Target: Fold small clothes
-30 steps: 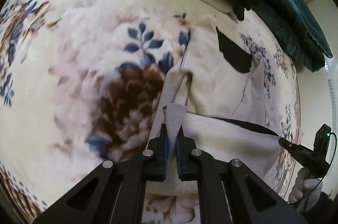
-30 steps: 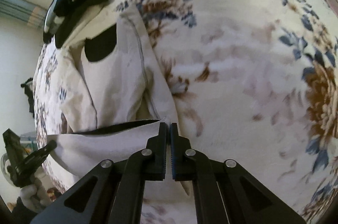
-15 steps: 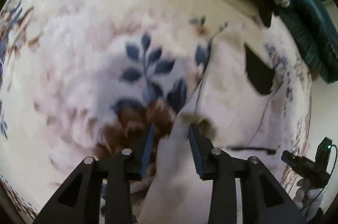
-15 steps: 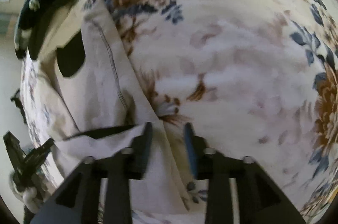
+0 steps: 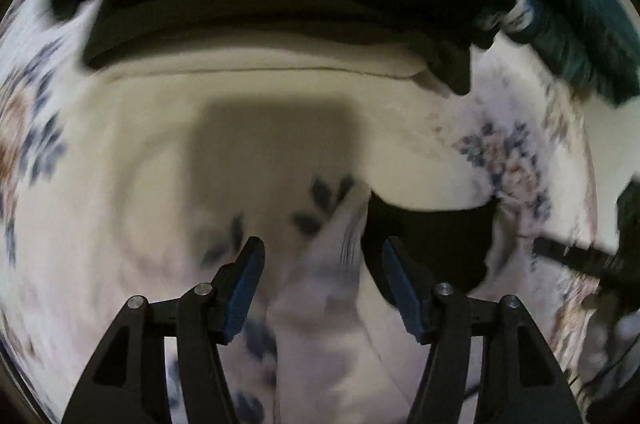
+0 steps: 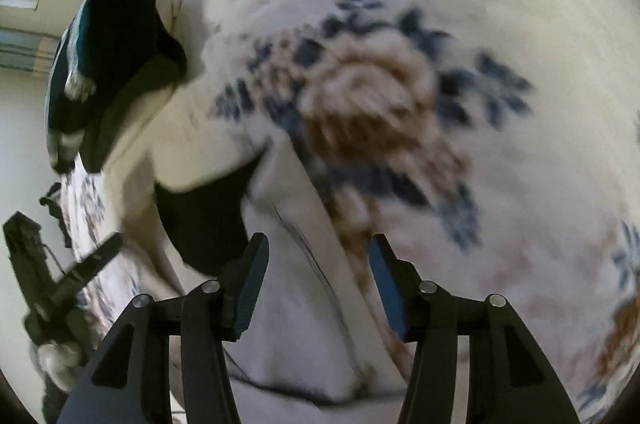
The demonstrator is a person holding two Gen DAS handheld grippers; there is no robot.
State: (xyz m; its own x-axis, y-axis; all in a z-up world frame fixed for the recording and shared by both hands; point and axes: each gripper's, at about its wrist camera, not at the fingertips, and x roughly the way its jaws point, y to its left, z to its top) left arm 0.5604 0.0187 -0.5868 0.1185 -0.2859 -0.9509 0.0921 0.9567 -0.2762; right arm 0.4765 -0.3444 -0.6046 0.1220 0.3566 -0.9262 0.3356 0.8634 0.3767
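Both your grippers stand wide, with nothing between the fingers. Your left gripper (image 5: 322, 276) hangs over the cream garment (image 5: 320, 324), just before its black neck opening (image 5: 428, 244). Your right gripper (image 6: 316, 274) hangs over the same garment's side edge (image 6: 304, 256). The garment lies on the floral bed cover (image 6: 520, 184), which is open on your right side. Ahead, a pile of folded clothes (image 5: 260, 4) and a dark green pillow (image 5: 568, 16) close the far edge.

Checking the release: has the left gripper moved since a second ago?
Yes. The left gripper has opened, let go of the cream garment and advanced toward the clothes pile, which now looms much closer.
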